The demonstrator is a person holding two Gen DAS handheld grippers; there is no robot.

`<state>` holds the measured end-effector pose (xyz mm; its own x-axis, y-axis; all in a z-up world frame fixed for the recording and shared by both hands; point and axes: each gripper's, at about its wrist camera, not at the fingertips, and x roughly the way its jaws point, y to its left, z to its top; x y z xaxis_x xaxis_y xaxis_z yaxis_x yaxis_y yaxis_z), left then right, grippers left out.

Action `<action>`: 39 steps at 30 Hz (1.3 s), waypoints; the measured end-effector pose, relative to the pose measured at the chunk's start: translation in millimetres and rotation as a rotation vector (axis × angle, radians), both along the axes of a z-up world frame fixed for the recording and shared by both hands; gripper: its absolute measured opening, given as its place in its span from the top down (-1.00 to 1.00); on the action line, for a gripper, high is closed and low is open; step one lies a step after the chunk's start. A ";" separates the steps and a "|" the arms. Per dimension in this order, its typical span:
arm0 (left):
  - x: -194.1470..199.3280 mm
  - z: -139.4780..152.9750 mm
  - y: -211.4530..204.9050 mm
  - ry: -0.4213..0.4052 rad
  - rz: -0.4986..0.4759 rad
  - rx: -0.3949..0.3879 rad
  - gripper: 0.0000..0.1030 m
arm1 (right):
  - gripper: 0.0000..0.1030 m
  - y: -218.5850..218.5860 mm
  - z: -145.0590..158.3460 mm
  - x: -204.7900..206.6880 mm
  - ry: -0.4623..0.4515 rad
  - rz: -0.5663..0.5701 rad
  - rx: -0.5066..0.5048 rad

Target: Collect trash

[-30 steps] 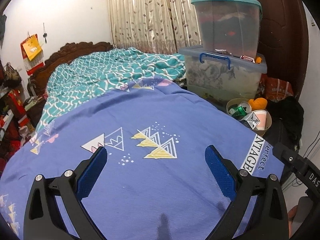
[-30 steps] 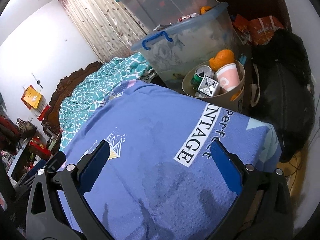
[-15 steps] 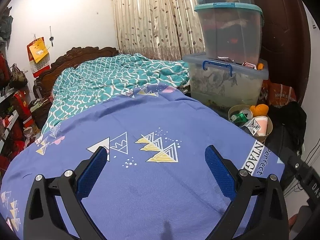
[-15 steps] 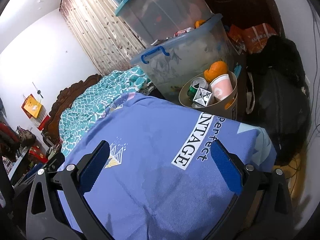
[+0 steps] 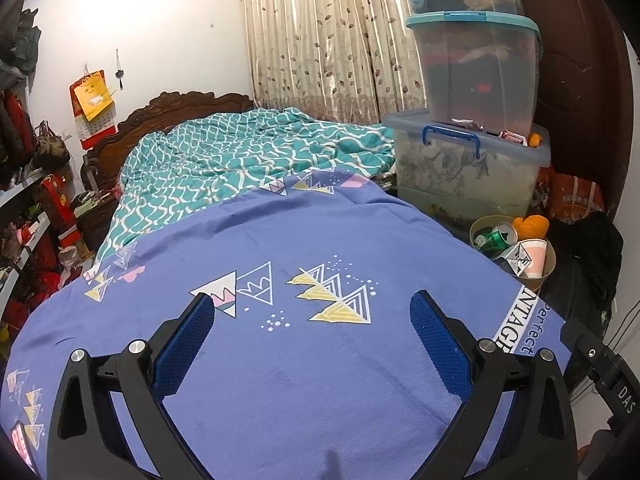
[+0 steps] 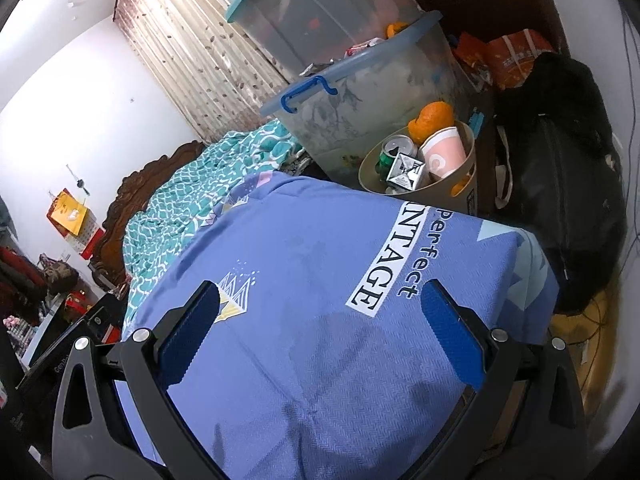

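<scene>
Bedspread [image 5: 320, 360] fills the lower half of both views, blue-violet with yellow and white triangle prints and a "Perfect VINTAGE"-style label at the right edge. Left tool [image 5: 312, 316] hangs over it, blue pads spread wide, nothing between them. Right tool [image 6: 320, 304] the same: jaws wide apart, nothing held, bare cloth underneath. Over in the right middle of the left view sits the round trash bin [image 5: 549, 268], tucked just past the bed's corner; in the right view it lands in the upper middle [image 6: 372, 168]. Inside it: a green can [image 6: 390, 152], a pink paper cup [image 6: 442, 156], a small black-and-white carton [image 6: 406, 172], and orange peel [image 6: 432, 120] at the back rim. Just behind the bin stands a clear storage box with a blue handle [image 5: 468, 176], a second teal-lidded box [image 5: 476, 72] stacked on top. A teal patterned blanket [image 5: 240, 160] covers the far half of the bed, curtains [image 5: 320, 40] behind it. A black bag [image 6: 560, 184] slumps right of the bin.
</scene>
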<state>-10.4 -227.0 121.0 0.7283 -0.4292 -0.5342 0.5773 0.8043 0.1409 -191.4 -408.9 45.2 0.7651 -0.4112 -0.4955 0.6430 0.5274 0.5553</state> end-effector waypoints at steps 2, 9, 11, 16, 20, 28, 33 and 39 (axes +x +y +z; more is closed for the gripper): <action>0.9 -0.5 -0.3 0.002 0.003 0.001 -0.83 | -0.93 1.6 -0.5 -0.2 0.004 -0.006 -0.006; 3.7 -3.8 0.2 0.011 0.008 0.006 -0.83 | -0.93 6.2 -1.5 3.9 0.020 0.005 -0.024; 3.7 -4.1 0.6 0.010 0.009 0.007 -0.83 | -0.93 7.0 -0.6 4.4 0.021 0.009 -0.027; 5.7 -7.2 -0.4 0.018 0.011 0.024 -0.83 | -0.93 10.4 2.0 5.3 0.020 0.016 -0.043; 6.2 -8.3 1.2 0.019 0.011 0.025 -0.83 | -0.93 12.3 3.8 5.3 0.017 0.019 -0.058; 6.7 -8.4 1.0 0.017 0.012 0.028 -0.84 | -0.93 15.2 5.0 7.8 0.022 0.038 -0.065; 6.7 -8.8 1.2 0.019 0.011 0.029 -0.83 | -0.93 16.8 6.0 9.3 0.024 0.045 -0.068; 6.3 -9.3 3.8 0.025 -0.005 0.020 -0.83 | -0.93 17.1 6.3 9.6 0.024 0.045 -0.068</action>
